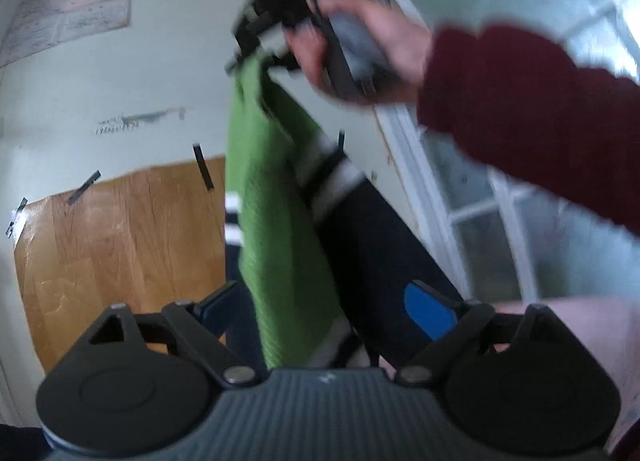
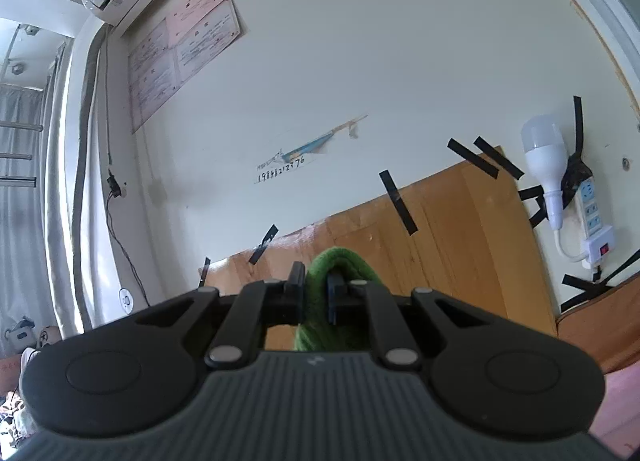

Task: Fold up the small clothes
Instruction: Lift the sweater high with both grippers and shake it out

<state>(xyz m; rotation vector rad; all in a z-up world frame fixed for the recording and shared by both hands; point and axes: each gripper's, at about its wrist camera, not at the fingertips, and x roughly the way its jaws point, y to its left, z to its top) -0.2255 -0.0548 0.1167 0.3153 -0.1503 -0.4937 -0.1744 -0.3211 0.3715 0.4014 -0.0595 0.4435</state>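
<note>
Blur smears much of the left wrist view, so the hand (image 1: 360, 57) in a dark red sleeve (image 1: 532, 117) and the right gripper (image 1: 256, 57) it carries read only as soft shapes. From that gripper hangs the garment (image 1: 276, 201): a ribbed green knit panel, a dark navy part beside it, and white and dark stripes between; its lower end drops out of sight behind the left gripper (image 1: 328, 313). The left gripper's fingers stand wide apart with the cloth hanging between them, neither pad pressing on it. In the right wrist view, the right gripper (image 2: 316, 289) is pinched tight on a rounded fold of the green knit (image 2: 340, 261), and the rest of the cloth is hidden below its body. Behind lie a pale wall (image 2: 360, 61) and a taped wooden board (image 2: 460, 221), well apart from both grippers.
</note>
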